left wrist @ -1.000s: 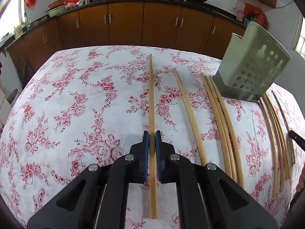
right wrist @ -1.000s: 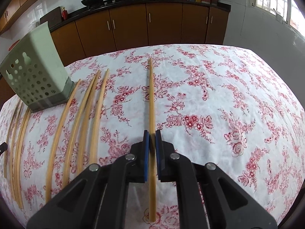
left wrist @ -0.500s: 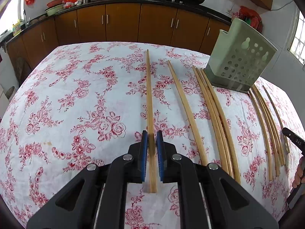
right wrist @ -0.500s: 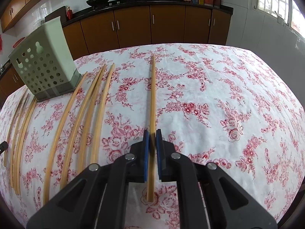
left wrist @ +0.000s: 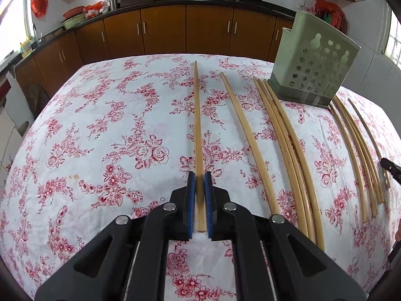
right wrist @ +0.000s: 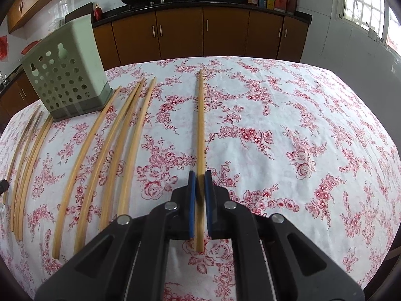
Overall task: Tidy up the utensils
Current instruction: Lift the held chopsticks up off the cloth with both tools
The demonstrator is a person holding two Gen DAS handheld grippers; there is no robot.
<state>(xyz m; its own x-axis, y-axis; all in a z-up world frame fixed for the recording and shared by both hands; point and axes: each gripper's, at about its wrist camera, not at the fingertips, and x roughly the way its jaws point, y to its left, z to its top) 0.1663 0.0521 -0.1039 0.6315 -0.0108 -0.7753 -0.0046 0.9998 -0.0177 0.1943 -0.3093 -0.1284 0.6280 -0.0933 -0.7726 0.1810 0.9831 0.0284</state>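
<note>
Table (left wrist: 105, 130) under its floral cloth is sliding forward in both wrist views compared with a second back; the green holder (left wrist: 315, 75) is looming nearer and higher in frame. Loose chopsticks (left wrist: 288, 145) are lying in rows on the cloth between the two grippers, untouched.

Left hand-held gripper (left wrist: 199, 183) is clamping one chopstick (left wrist: 197, 115) near its butt end, pads pressed tight, and the stick is now riding further back through the jaws. Right hand-held gripper (right wrist: 199, 181) is likewise pinching its own chopstick (right wrist: 201, 115).

Judgement: both sticks are lifted and travelling; dropping them into the holder (right wrist: 66, 75) comes next.
</note>
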